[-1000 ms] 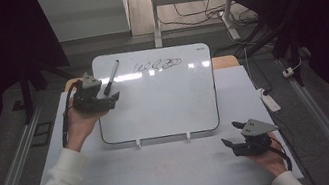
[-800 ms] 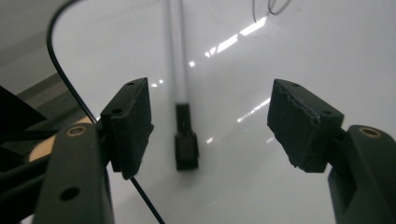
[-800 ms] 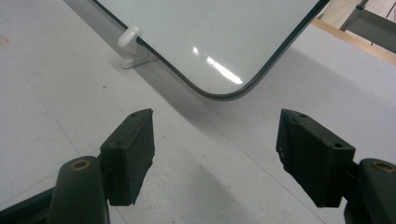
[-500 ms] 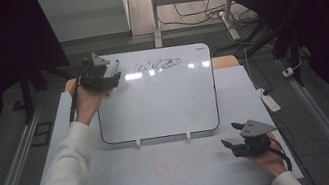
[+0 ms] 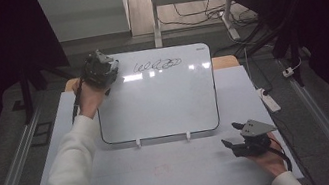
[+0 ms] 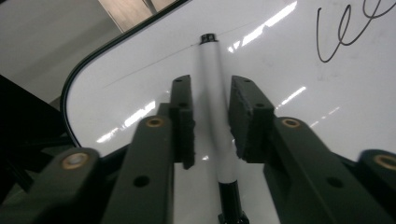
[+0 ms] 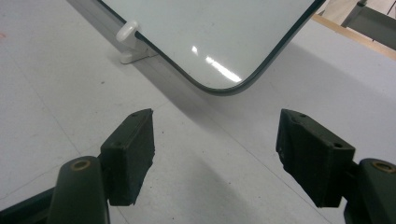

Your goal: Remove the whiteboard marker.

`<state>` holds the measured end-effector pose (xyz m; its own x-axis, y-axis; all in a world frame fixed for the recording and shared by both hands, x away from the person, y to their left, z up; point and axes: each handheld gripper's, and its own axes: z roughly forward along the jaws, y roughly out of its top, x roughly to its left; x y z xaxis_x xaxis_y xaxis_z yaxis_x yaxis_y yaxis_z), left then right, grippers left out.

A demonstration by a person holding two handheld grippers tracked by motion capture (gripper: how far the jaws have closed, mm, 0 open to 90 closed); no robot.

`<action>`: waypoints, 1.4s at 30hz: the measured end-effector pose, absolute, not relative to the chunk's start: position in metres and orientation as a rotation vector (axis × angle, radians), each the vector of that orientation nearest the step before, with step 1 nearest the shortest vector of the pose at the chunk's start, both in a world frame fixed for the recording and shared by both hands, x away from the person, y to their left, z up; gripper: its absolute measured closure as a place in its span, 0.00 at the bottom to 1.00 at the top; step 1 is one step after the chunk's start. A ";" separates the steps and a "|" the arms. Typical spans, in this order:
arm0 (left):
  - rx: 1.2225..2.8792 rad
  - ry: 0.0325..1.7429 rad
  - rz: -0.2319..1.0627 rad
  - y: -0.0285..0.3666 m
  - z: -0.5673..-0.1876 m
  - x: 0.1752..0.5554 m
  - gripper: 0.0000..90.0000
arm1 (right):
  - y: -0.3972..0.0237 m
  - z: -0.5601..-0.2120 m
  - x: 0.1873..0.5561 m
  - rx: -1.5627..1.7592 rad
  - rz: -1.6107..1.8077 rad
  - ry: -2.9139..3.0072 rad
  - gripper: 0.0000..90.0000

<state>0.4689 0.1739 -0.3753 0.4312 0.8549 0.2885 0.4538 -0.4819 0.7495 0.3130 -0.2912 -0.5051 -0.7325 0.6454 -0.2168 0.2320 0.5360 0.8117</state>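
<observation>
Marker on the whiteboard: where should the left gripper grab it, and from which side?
Grip the marker on its white barrel, mid-length, coming from above with one pad on each long side. It lies flat on the whiteboard. The left gripper already straddles it there; its jaws have just been closing, with slight gaps left.

I'm working in what looks like a lab or office test room: a grey table (image 5: 131, 179) at frame centre, a whiteboard (image 5: 164, 102) on it, loose cables (image 5: 200, 13) on the floor at top, a power strip (image 5: 270, 100) right.
</observation>
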 end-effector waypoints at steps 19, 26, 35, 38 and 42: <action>2.119 1.012 0.858 0.173 -0.367 0.455 0.91 | -0.293 -0.504 0.312 0.717 1.093 2.260 0.31; 2.075 0.890 0.817 0.180 -0.357 0.414 0.91 | -0.293 -0.504 0.311 0.725 1.122 2.224 0.31; 2.020 0.788 0.691 0.178 -0.374 0.370 0.91 | -0.290 -0.504 0.310 0.747 1.149 2.227 0.34; 1.994 0.758 0.642 0.175 -0.381 0.355 0.91 | -0.288 -0.503 0.310 0.754 1.159 2.233 0.34; 1.961 0.724 0.587 0.167 -0.390 0.336 0.91 | -0.280 -0.498 0.308 0.761 1.197 2.232 0.34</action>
<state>0.3362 0.1672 -0.3904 0.7114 0.6946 0.1070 0.2485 -0.3911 0.8862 0.3080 -0.2798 -0.4981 -0.7233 0.6723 -0.1576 0.2410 0.4596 0.8548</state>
